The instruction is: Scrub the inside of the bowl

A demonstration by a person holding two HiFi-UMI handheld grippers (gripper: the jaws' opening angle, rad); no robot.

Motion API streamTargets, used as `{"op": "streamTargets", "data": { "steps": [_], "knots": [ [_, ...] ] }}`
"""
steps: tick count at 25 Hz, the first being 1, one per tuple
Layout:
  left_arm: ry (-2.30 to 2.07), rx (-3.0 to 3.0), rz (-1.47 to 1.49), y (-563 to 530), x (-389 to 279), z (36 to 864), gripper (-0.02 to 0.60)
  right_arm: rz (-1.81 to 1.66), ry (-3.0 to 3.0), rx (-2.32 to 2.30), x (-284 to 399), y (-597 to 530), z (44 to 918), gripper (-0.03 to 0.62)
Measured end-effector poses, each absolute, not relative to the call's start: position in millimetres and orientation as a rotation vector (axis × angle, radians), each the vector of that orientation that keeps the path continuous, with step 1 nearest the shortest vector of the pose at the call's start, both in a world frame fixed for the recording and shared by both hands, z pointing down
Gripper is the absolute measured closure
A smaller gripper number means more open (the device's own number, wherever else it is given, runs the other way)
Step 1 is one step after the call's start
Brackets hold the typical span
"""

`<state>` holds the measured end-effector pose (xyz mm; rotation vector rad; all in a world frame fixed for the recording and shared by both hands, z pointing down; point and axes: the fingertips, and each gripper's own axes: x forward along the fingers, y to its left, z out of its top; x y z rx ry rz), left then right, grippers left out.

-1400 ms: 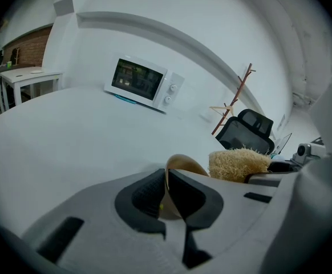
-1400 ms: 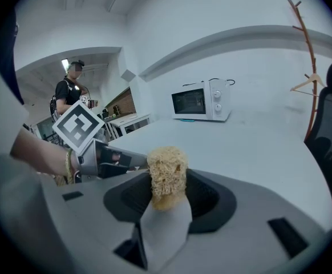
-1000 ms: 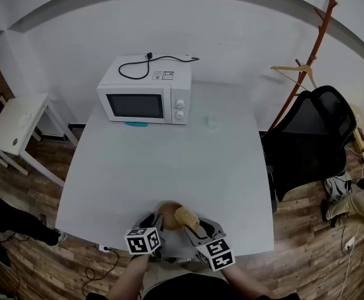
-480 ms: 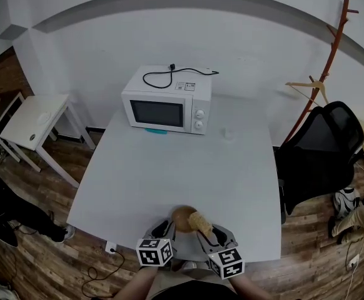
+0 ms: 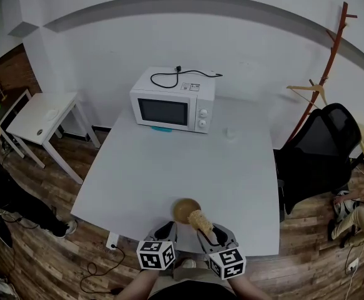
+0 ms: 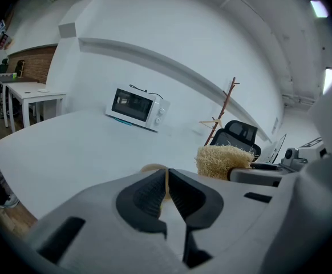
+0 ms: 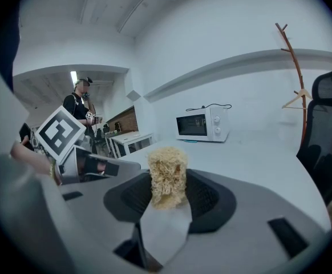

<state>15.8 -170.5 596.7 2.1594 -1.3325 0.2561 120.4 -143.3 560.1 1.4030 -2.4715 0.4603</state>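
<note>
White tabletop (image 5: 169,161) runs away from us to a microwave (image 5: 172,105) at its far edge, with a black office chair (image 5: 319,149) and a wooden coat stand (image 5: 326,61) off to the right. Against a second ago our view has swung: the microwave now sits nearer the middle of the head view, and more of the small brown bowl (image 5: 183,209) shows than before. It stands on the table close to the near edge, just ahead of both grippers. Our left gripper (image 5: 168,229) has its jaws closed down on the bowl's near rim, so the bowl is braced; in the left gripper view a thin pale edge of it is pinched between the ribbed pads. Our right gripper (image 5: 207,232) is clamped on a straw-coloured loofah scrubber (image 5: 200,219), which sticks out past the jaw tips. A second ago the scrubber lay across the bowl's right half; now it sits at the near-right rim and the hollow is largely uncovered. We read that as the end of a stroke or a small draw-back — whether the loofah touches the inside just now we cannot tell. We judge the scrubbing unfinished: the scrubber has to go back down into the hollow while the left grip on the rim holds.
</note>
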Motion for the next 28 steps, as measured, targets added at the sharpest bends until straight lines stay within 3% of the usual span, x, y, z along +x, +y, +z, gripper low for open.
{"op": "streamTargets", "data": {
  "steps": [28],
  "knots": [
    [-1.298,2.162,0.210,-33.5,1.9,577.2,0.555,0.365,-2.511,1.340,91.3,-10.2,536.4,0.422]
  ]
}}
